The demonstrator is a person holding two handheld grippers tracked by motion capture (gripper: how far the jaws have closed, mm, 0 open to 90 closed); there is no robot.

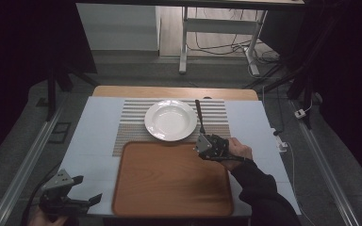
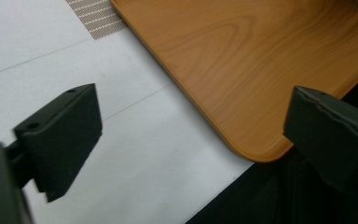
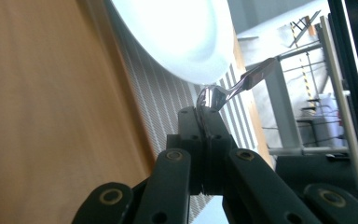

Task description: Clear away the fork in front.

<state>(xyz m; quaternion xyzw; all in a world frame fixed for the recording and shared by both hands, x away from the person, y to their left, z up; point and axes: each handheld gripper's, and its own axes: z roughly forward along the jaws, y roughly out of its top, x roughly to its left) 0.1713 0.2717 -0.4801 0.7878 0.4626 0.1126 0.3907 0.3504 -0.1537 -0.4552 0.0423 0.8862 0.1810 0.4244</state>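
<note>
Left gripper (image 1: 86, 189) sat at near-left table corner, jaws spread wide, nothing between them; pads (image 2: 65, 135) hovered over white table (image 2: 135, 154) just beside corner of wooden tray (image 2: 242, 70). Tray lay centre-near, bare. White plate (image 1: 170, 120) rested on striped placemat (image 1: 132, 127) beyond tray. Right gripper (image 1: 201, 140) stood at tray's far-right corner, jaws pressed together, pinching fork (image 1: 199, 115) by tine end; fork handle pointed away, just beside plate's right rim.
</note>
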